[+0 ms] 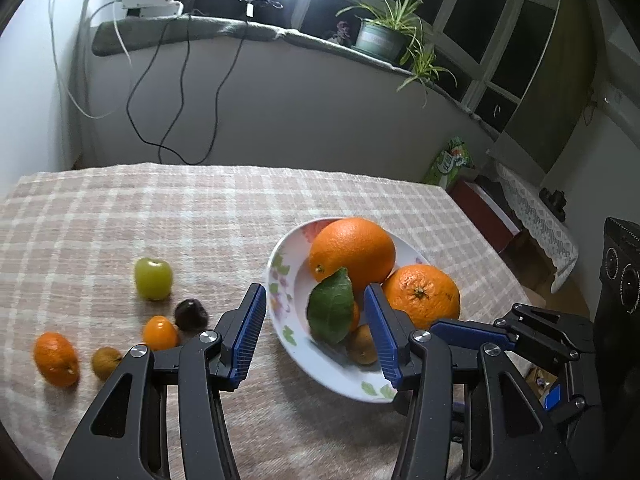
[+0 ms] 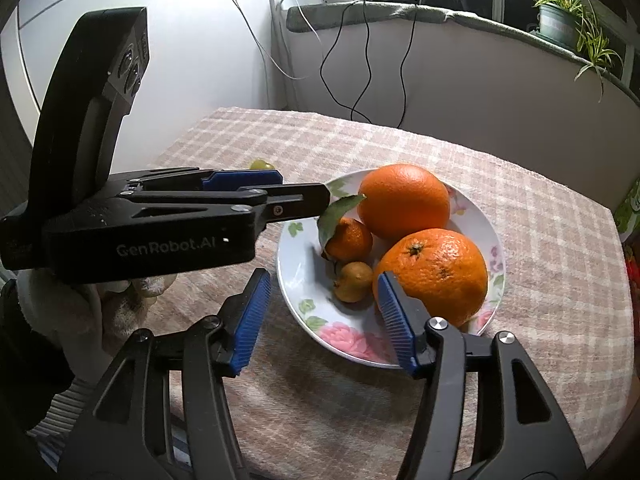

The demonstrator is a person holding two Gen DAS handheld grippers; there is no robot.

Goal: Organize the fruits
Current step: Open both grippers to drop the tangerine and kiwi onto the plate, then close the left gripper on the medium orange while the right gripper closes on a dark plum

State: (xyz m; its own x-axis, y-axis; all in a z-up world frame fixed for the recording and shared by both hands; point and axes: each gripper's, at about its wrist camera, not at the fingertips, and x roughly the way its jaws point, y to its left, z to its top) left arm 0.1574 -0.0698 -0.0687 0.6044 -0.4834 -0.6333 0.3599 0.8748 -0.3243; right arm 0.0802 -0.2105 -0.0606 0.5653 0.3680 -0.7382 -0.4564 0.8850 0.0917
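A white floral bowl [image 1: 280, 288] [image 2: 340, 340] holds two large oranges [image 1: 352, 250] [image 2: 436, 272], a small mandarin with a green leaf [image 1: 332, 308] [image 2: 350, 238] and a small brown fruit [image 1: 360, 344] [image 2: 354, 282]. On the cloth to its left lie a green fruit [image 1: 153, 279], a dark fruit [image 1: 191, 314], a kumquat [image 1: 160, 333], a mandarin [image 1: 56, 359] and a brown fruit [image 1: 106, 362]. My left gripper [image 1: 316, 332] is open and empty over the bowl's near rim; it also shows in the right wrist view [image 2: 304, 196]. My right gripper [image 2: 324, 312] is open and empty at the bowl's near edge.
A checked cloth [image 1: 160, 216] covers the table. Behind it a wall carries a ledge with a potted plant [image 1: 384, 36], a white box [image 1: 150, 0] and hanging black cables [image 1: 180, 92]. The table's right edge [image 1: 500, 256] drops to low furniture.
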